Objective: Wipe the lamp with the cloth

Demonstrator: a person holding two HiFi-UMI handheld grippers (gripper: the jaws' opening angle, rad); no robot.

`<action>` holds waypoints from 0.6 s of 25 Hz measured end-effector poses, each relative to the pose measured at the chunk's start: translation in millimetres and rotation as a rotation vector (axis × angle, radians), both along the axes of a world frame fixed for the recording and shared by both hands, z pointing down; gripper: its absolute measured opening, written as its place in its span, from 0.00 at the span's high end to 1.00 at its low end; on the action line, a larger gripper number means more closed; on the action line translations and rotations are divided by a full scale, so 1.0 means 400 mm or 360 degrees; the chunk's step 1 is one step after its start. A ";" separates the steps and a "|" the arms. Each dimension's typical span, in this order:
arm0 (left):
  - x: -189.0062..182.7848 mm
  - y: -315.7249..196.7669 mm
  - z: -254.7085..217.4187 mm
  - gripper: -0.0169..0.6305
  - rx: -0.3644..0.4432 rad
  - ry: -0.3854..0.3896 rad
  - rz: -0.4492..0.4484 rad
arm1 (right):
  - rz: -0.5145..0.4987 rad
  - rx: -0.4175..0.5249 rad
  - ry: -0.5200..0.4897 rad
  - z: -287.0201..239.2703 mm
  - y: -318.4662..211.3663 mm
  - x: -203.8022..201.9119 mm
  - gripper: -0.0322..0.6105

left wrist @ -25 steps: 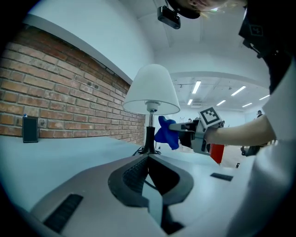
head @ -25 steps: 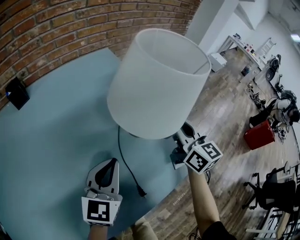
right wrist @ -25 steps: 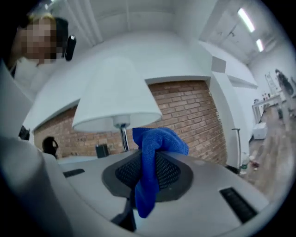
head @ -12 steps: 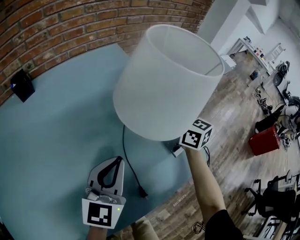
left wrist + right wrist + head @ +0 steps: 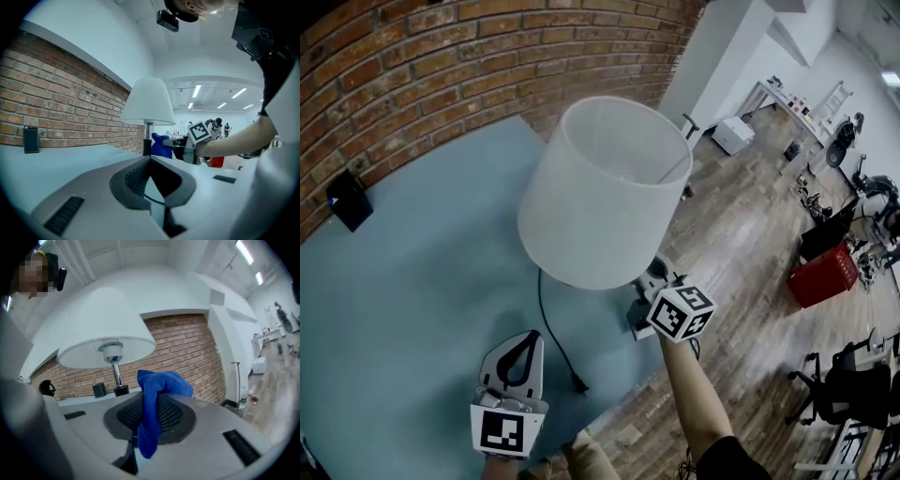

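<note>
Blue table [image 5: 412, 281], right gripper [image 5: 154, 404] jaws clamping cloth [image 5: 161, 380]

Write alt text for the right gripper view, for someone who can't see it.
The grey right gripper is shut on a crumpled blue cloth, which hangs down between its jaws. Beyond stands a white-shaded table lamp with a chrome stem, before a red brick wall.

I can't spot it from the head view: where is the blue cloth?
In the right gripper view the blue cloth is pinched in the right claw, below the lamp shade and just right of the lamp's stem.
</note>
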State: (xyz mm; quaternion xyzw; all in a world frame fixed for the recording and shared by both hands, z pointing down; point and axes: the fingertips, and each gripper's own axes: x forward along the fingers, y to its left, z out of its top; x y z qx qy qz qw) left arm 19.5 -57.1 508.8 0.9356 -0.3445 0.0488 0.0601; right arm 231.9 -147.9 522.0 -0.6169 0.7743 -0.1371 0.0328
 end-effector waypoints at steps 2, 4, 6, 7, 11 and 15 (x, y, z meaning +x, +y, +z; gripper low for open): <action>-0.024 0.023 -0.019 0.96 -0.0003 -0.0010 0.0021 | 0.0144 -0.0027 0.0075 -0.021 0.101 0.011 0.85; -0.049 0.050 -0.034 0.96 0.0000 -0.0018 0.0050 | 0.0265 -0.0040 0.0129 -0.044 0.213 0.001 0.85; -0.074 0.079 -0.042 0.96 0.0000 -0.0023 0.0070 | 0.0368 -0.0022 0.0146 -0.074 0.320 -0.024 0.85; -0.087 0.093 -0.049 0.96 0.0002 -0.0031 0.0076 | 0.0400 -0.0016 0.0175 -0.089 0.364 -0.045 0.85; -0.142 0.147 -0.112 0.96 0.0049 -0.0040 0.0058 | 0.0435 -0.0016 0.0272 -0.141 0.494 -0.146 0.85; -0.168 0.182 -0.194 0.96 0.0107 0.0054 0.0048 | 0.0479 -0.0013 0.0280 -0.178 0.567 -0.215 0.85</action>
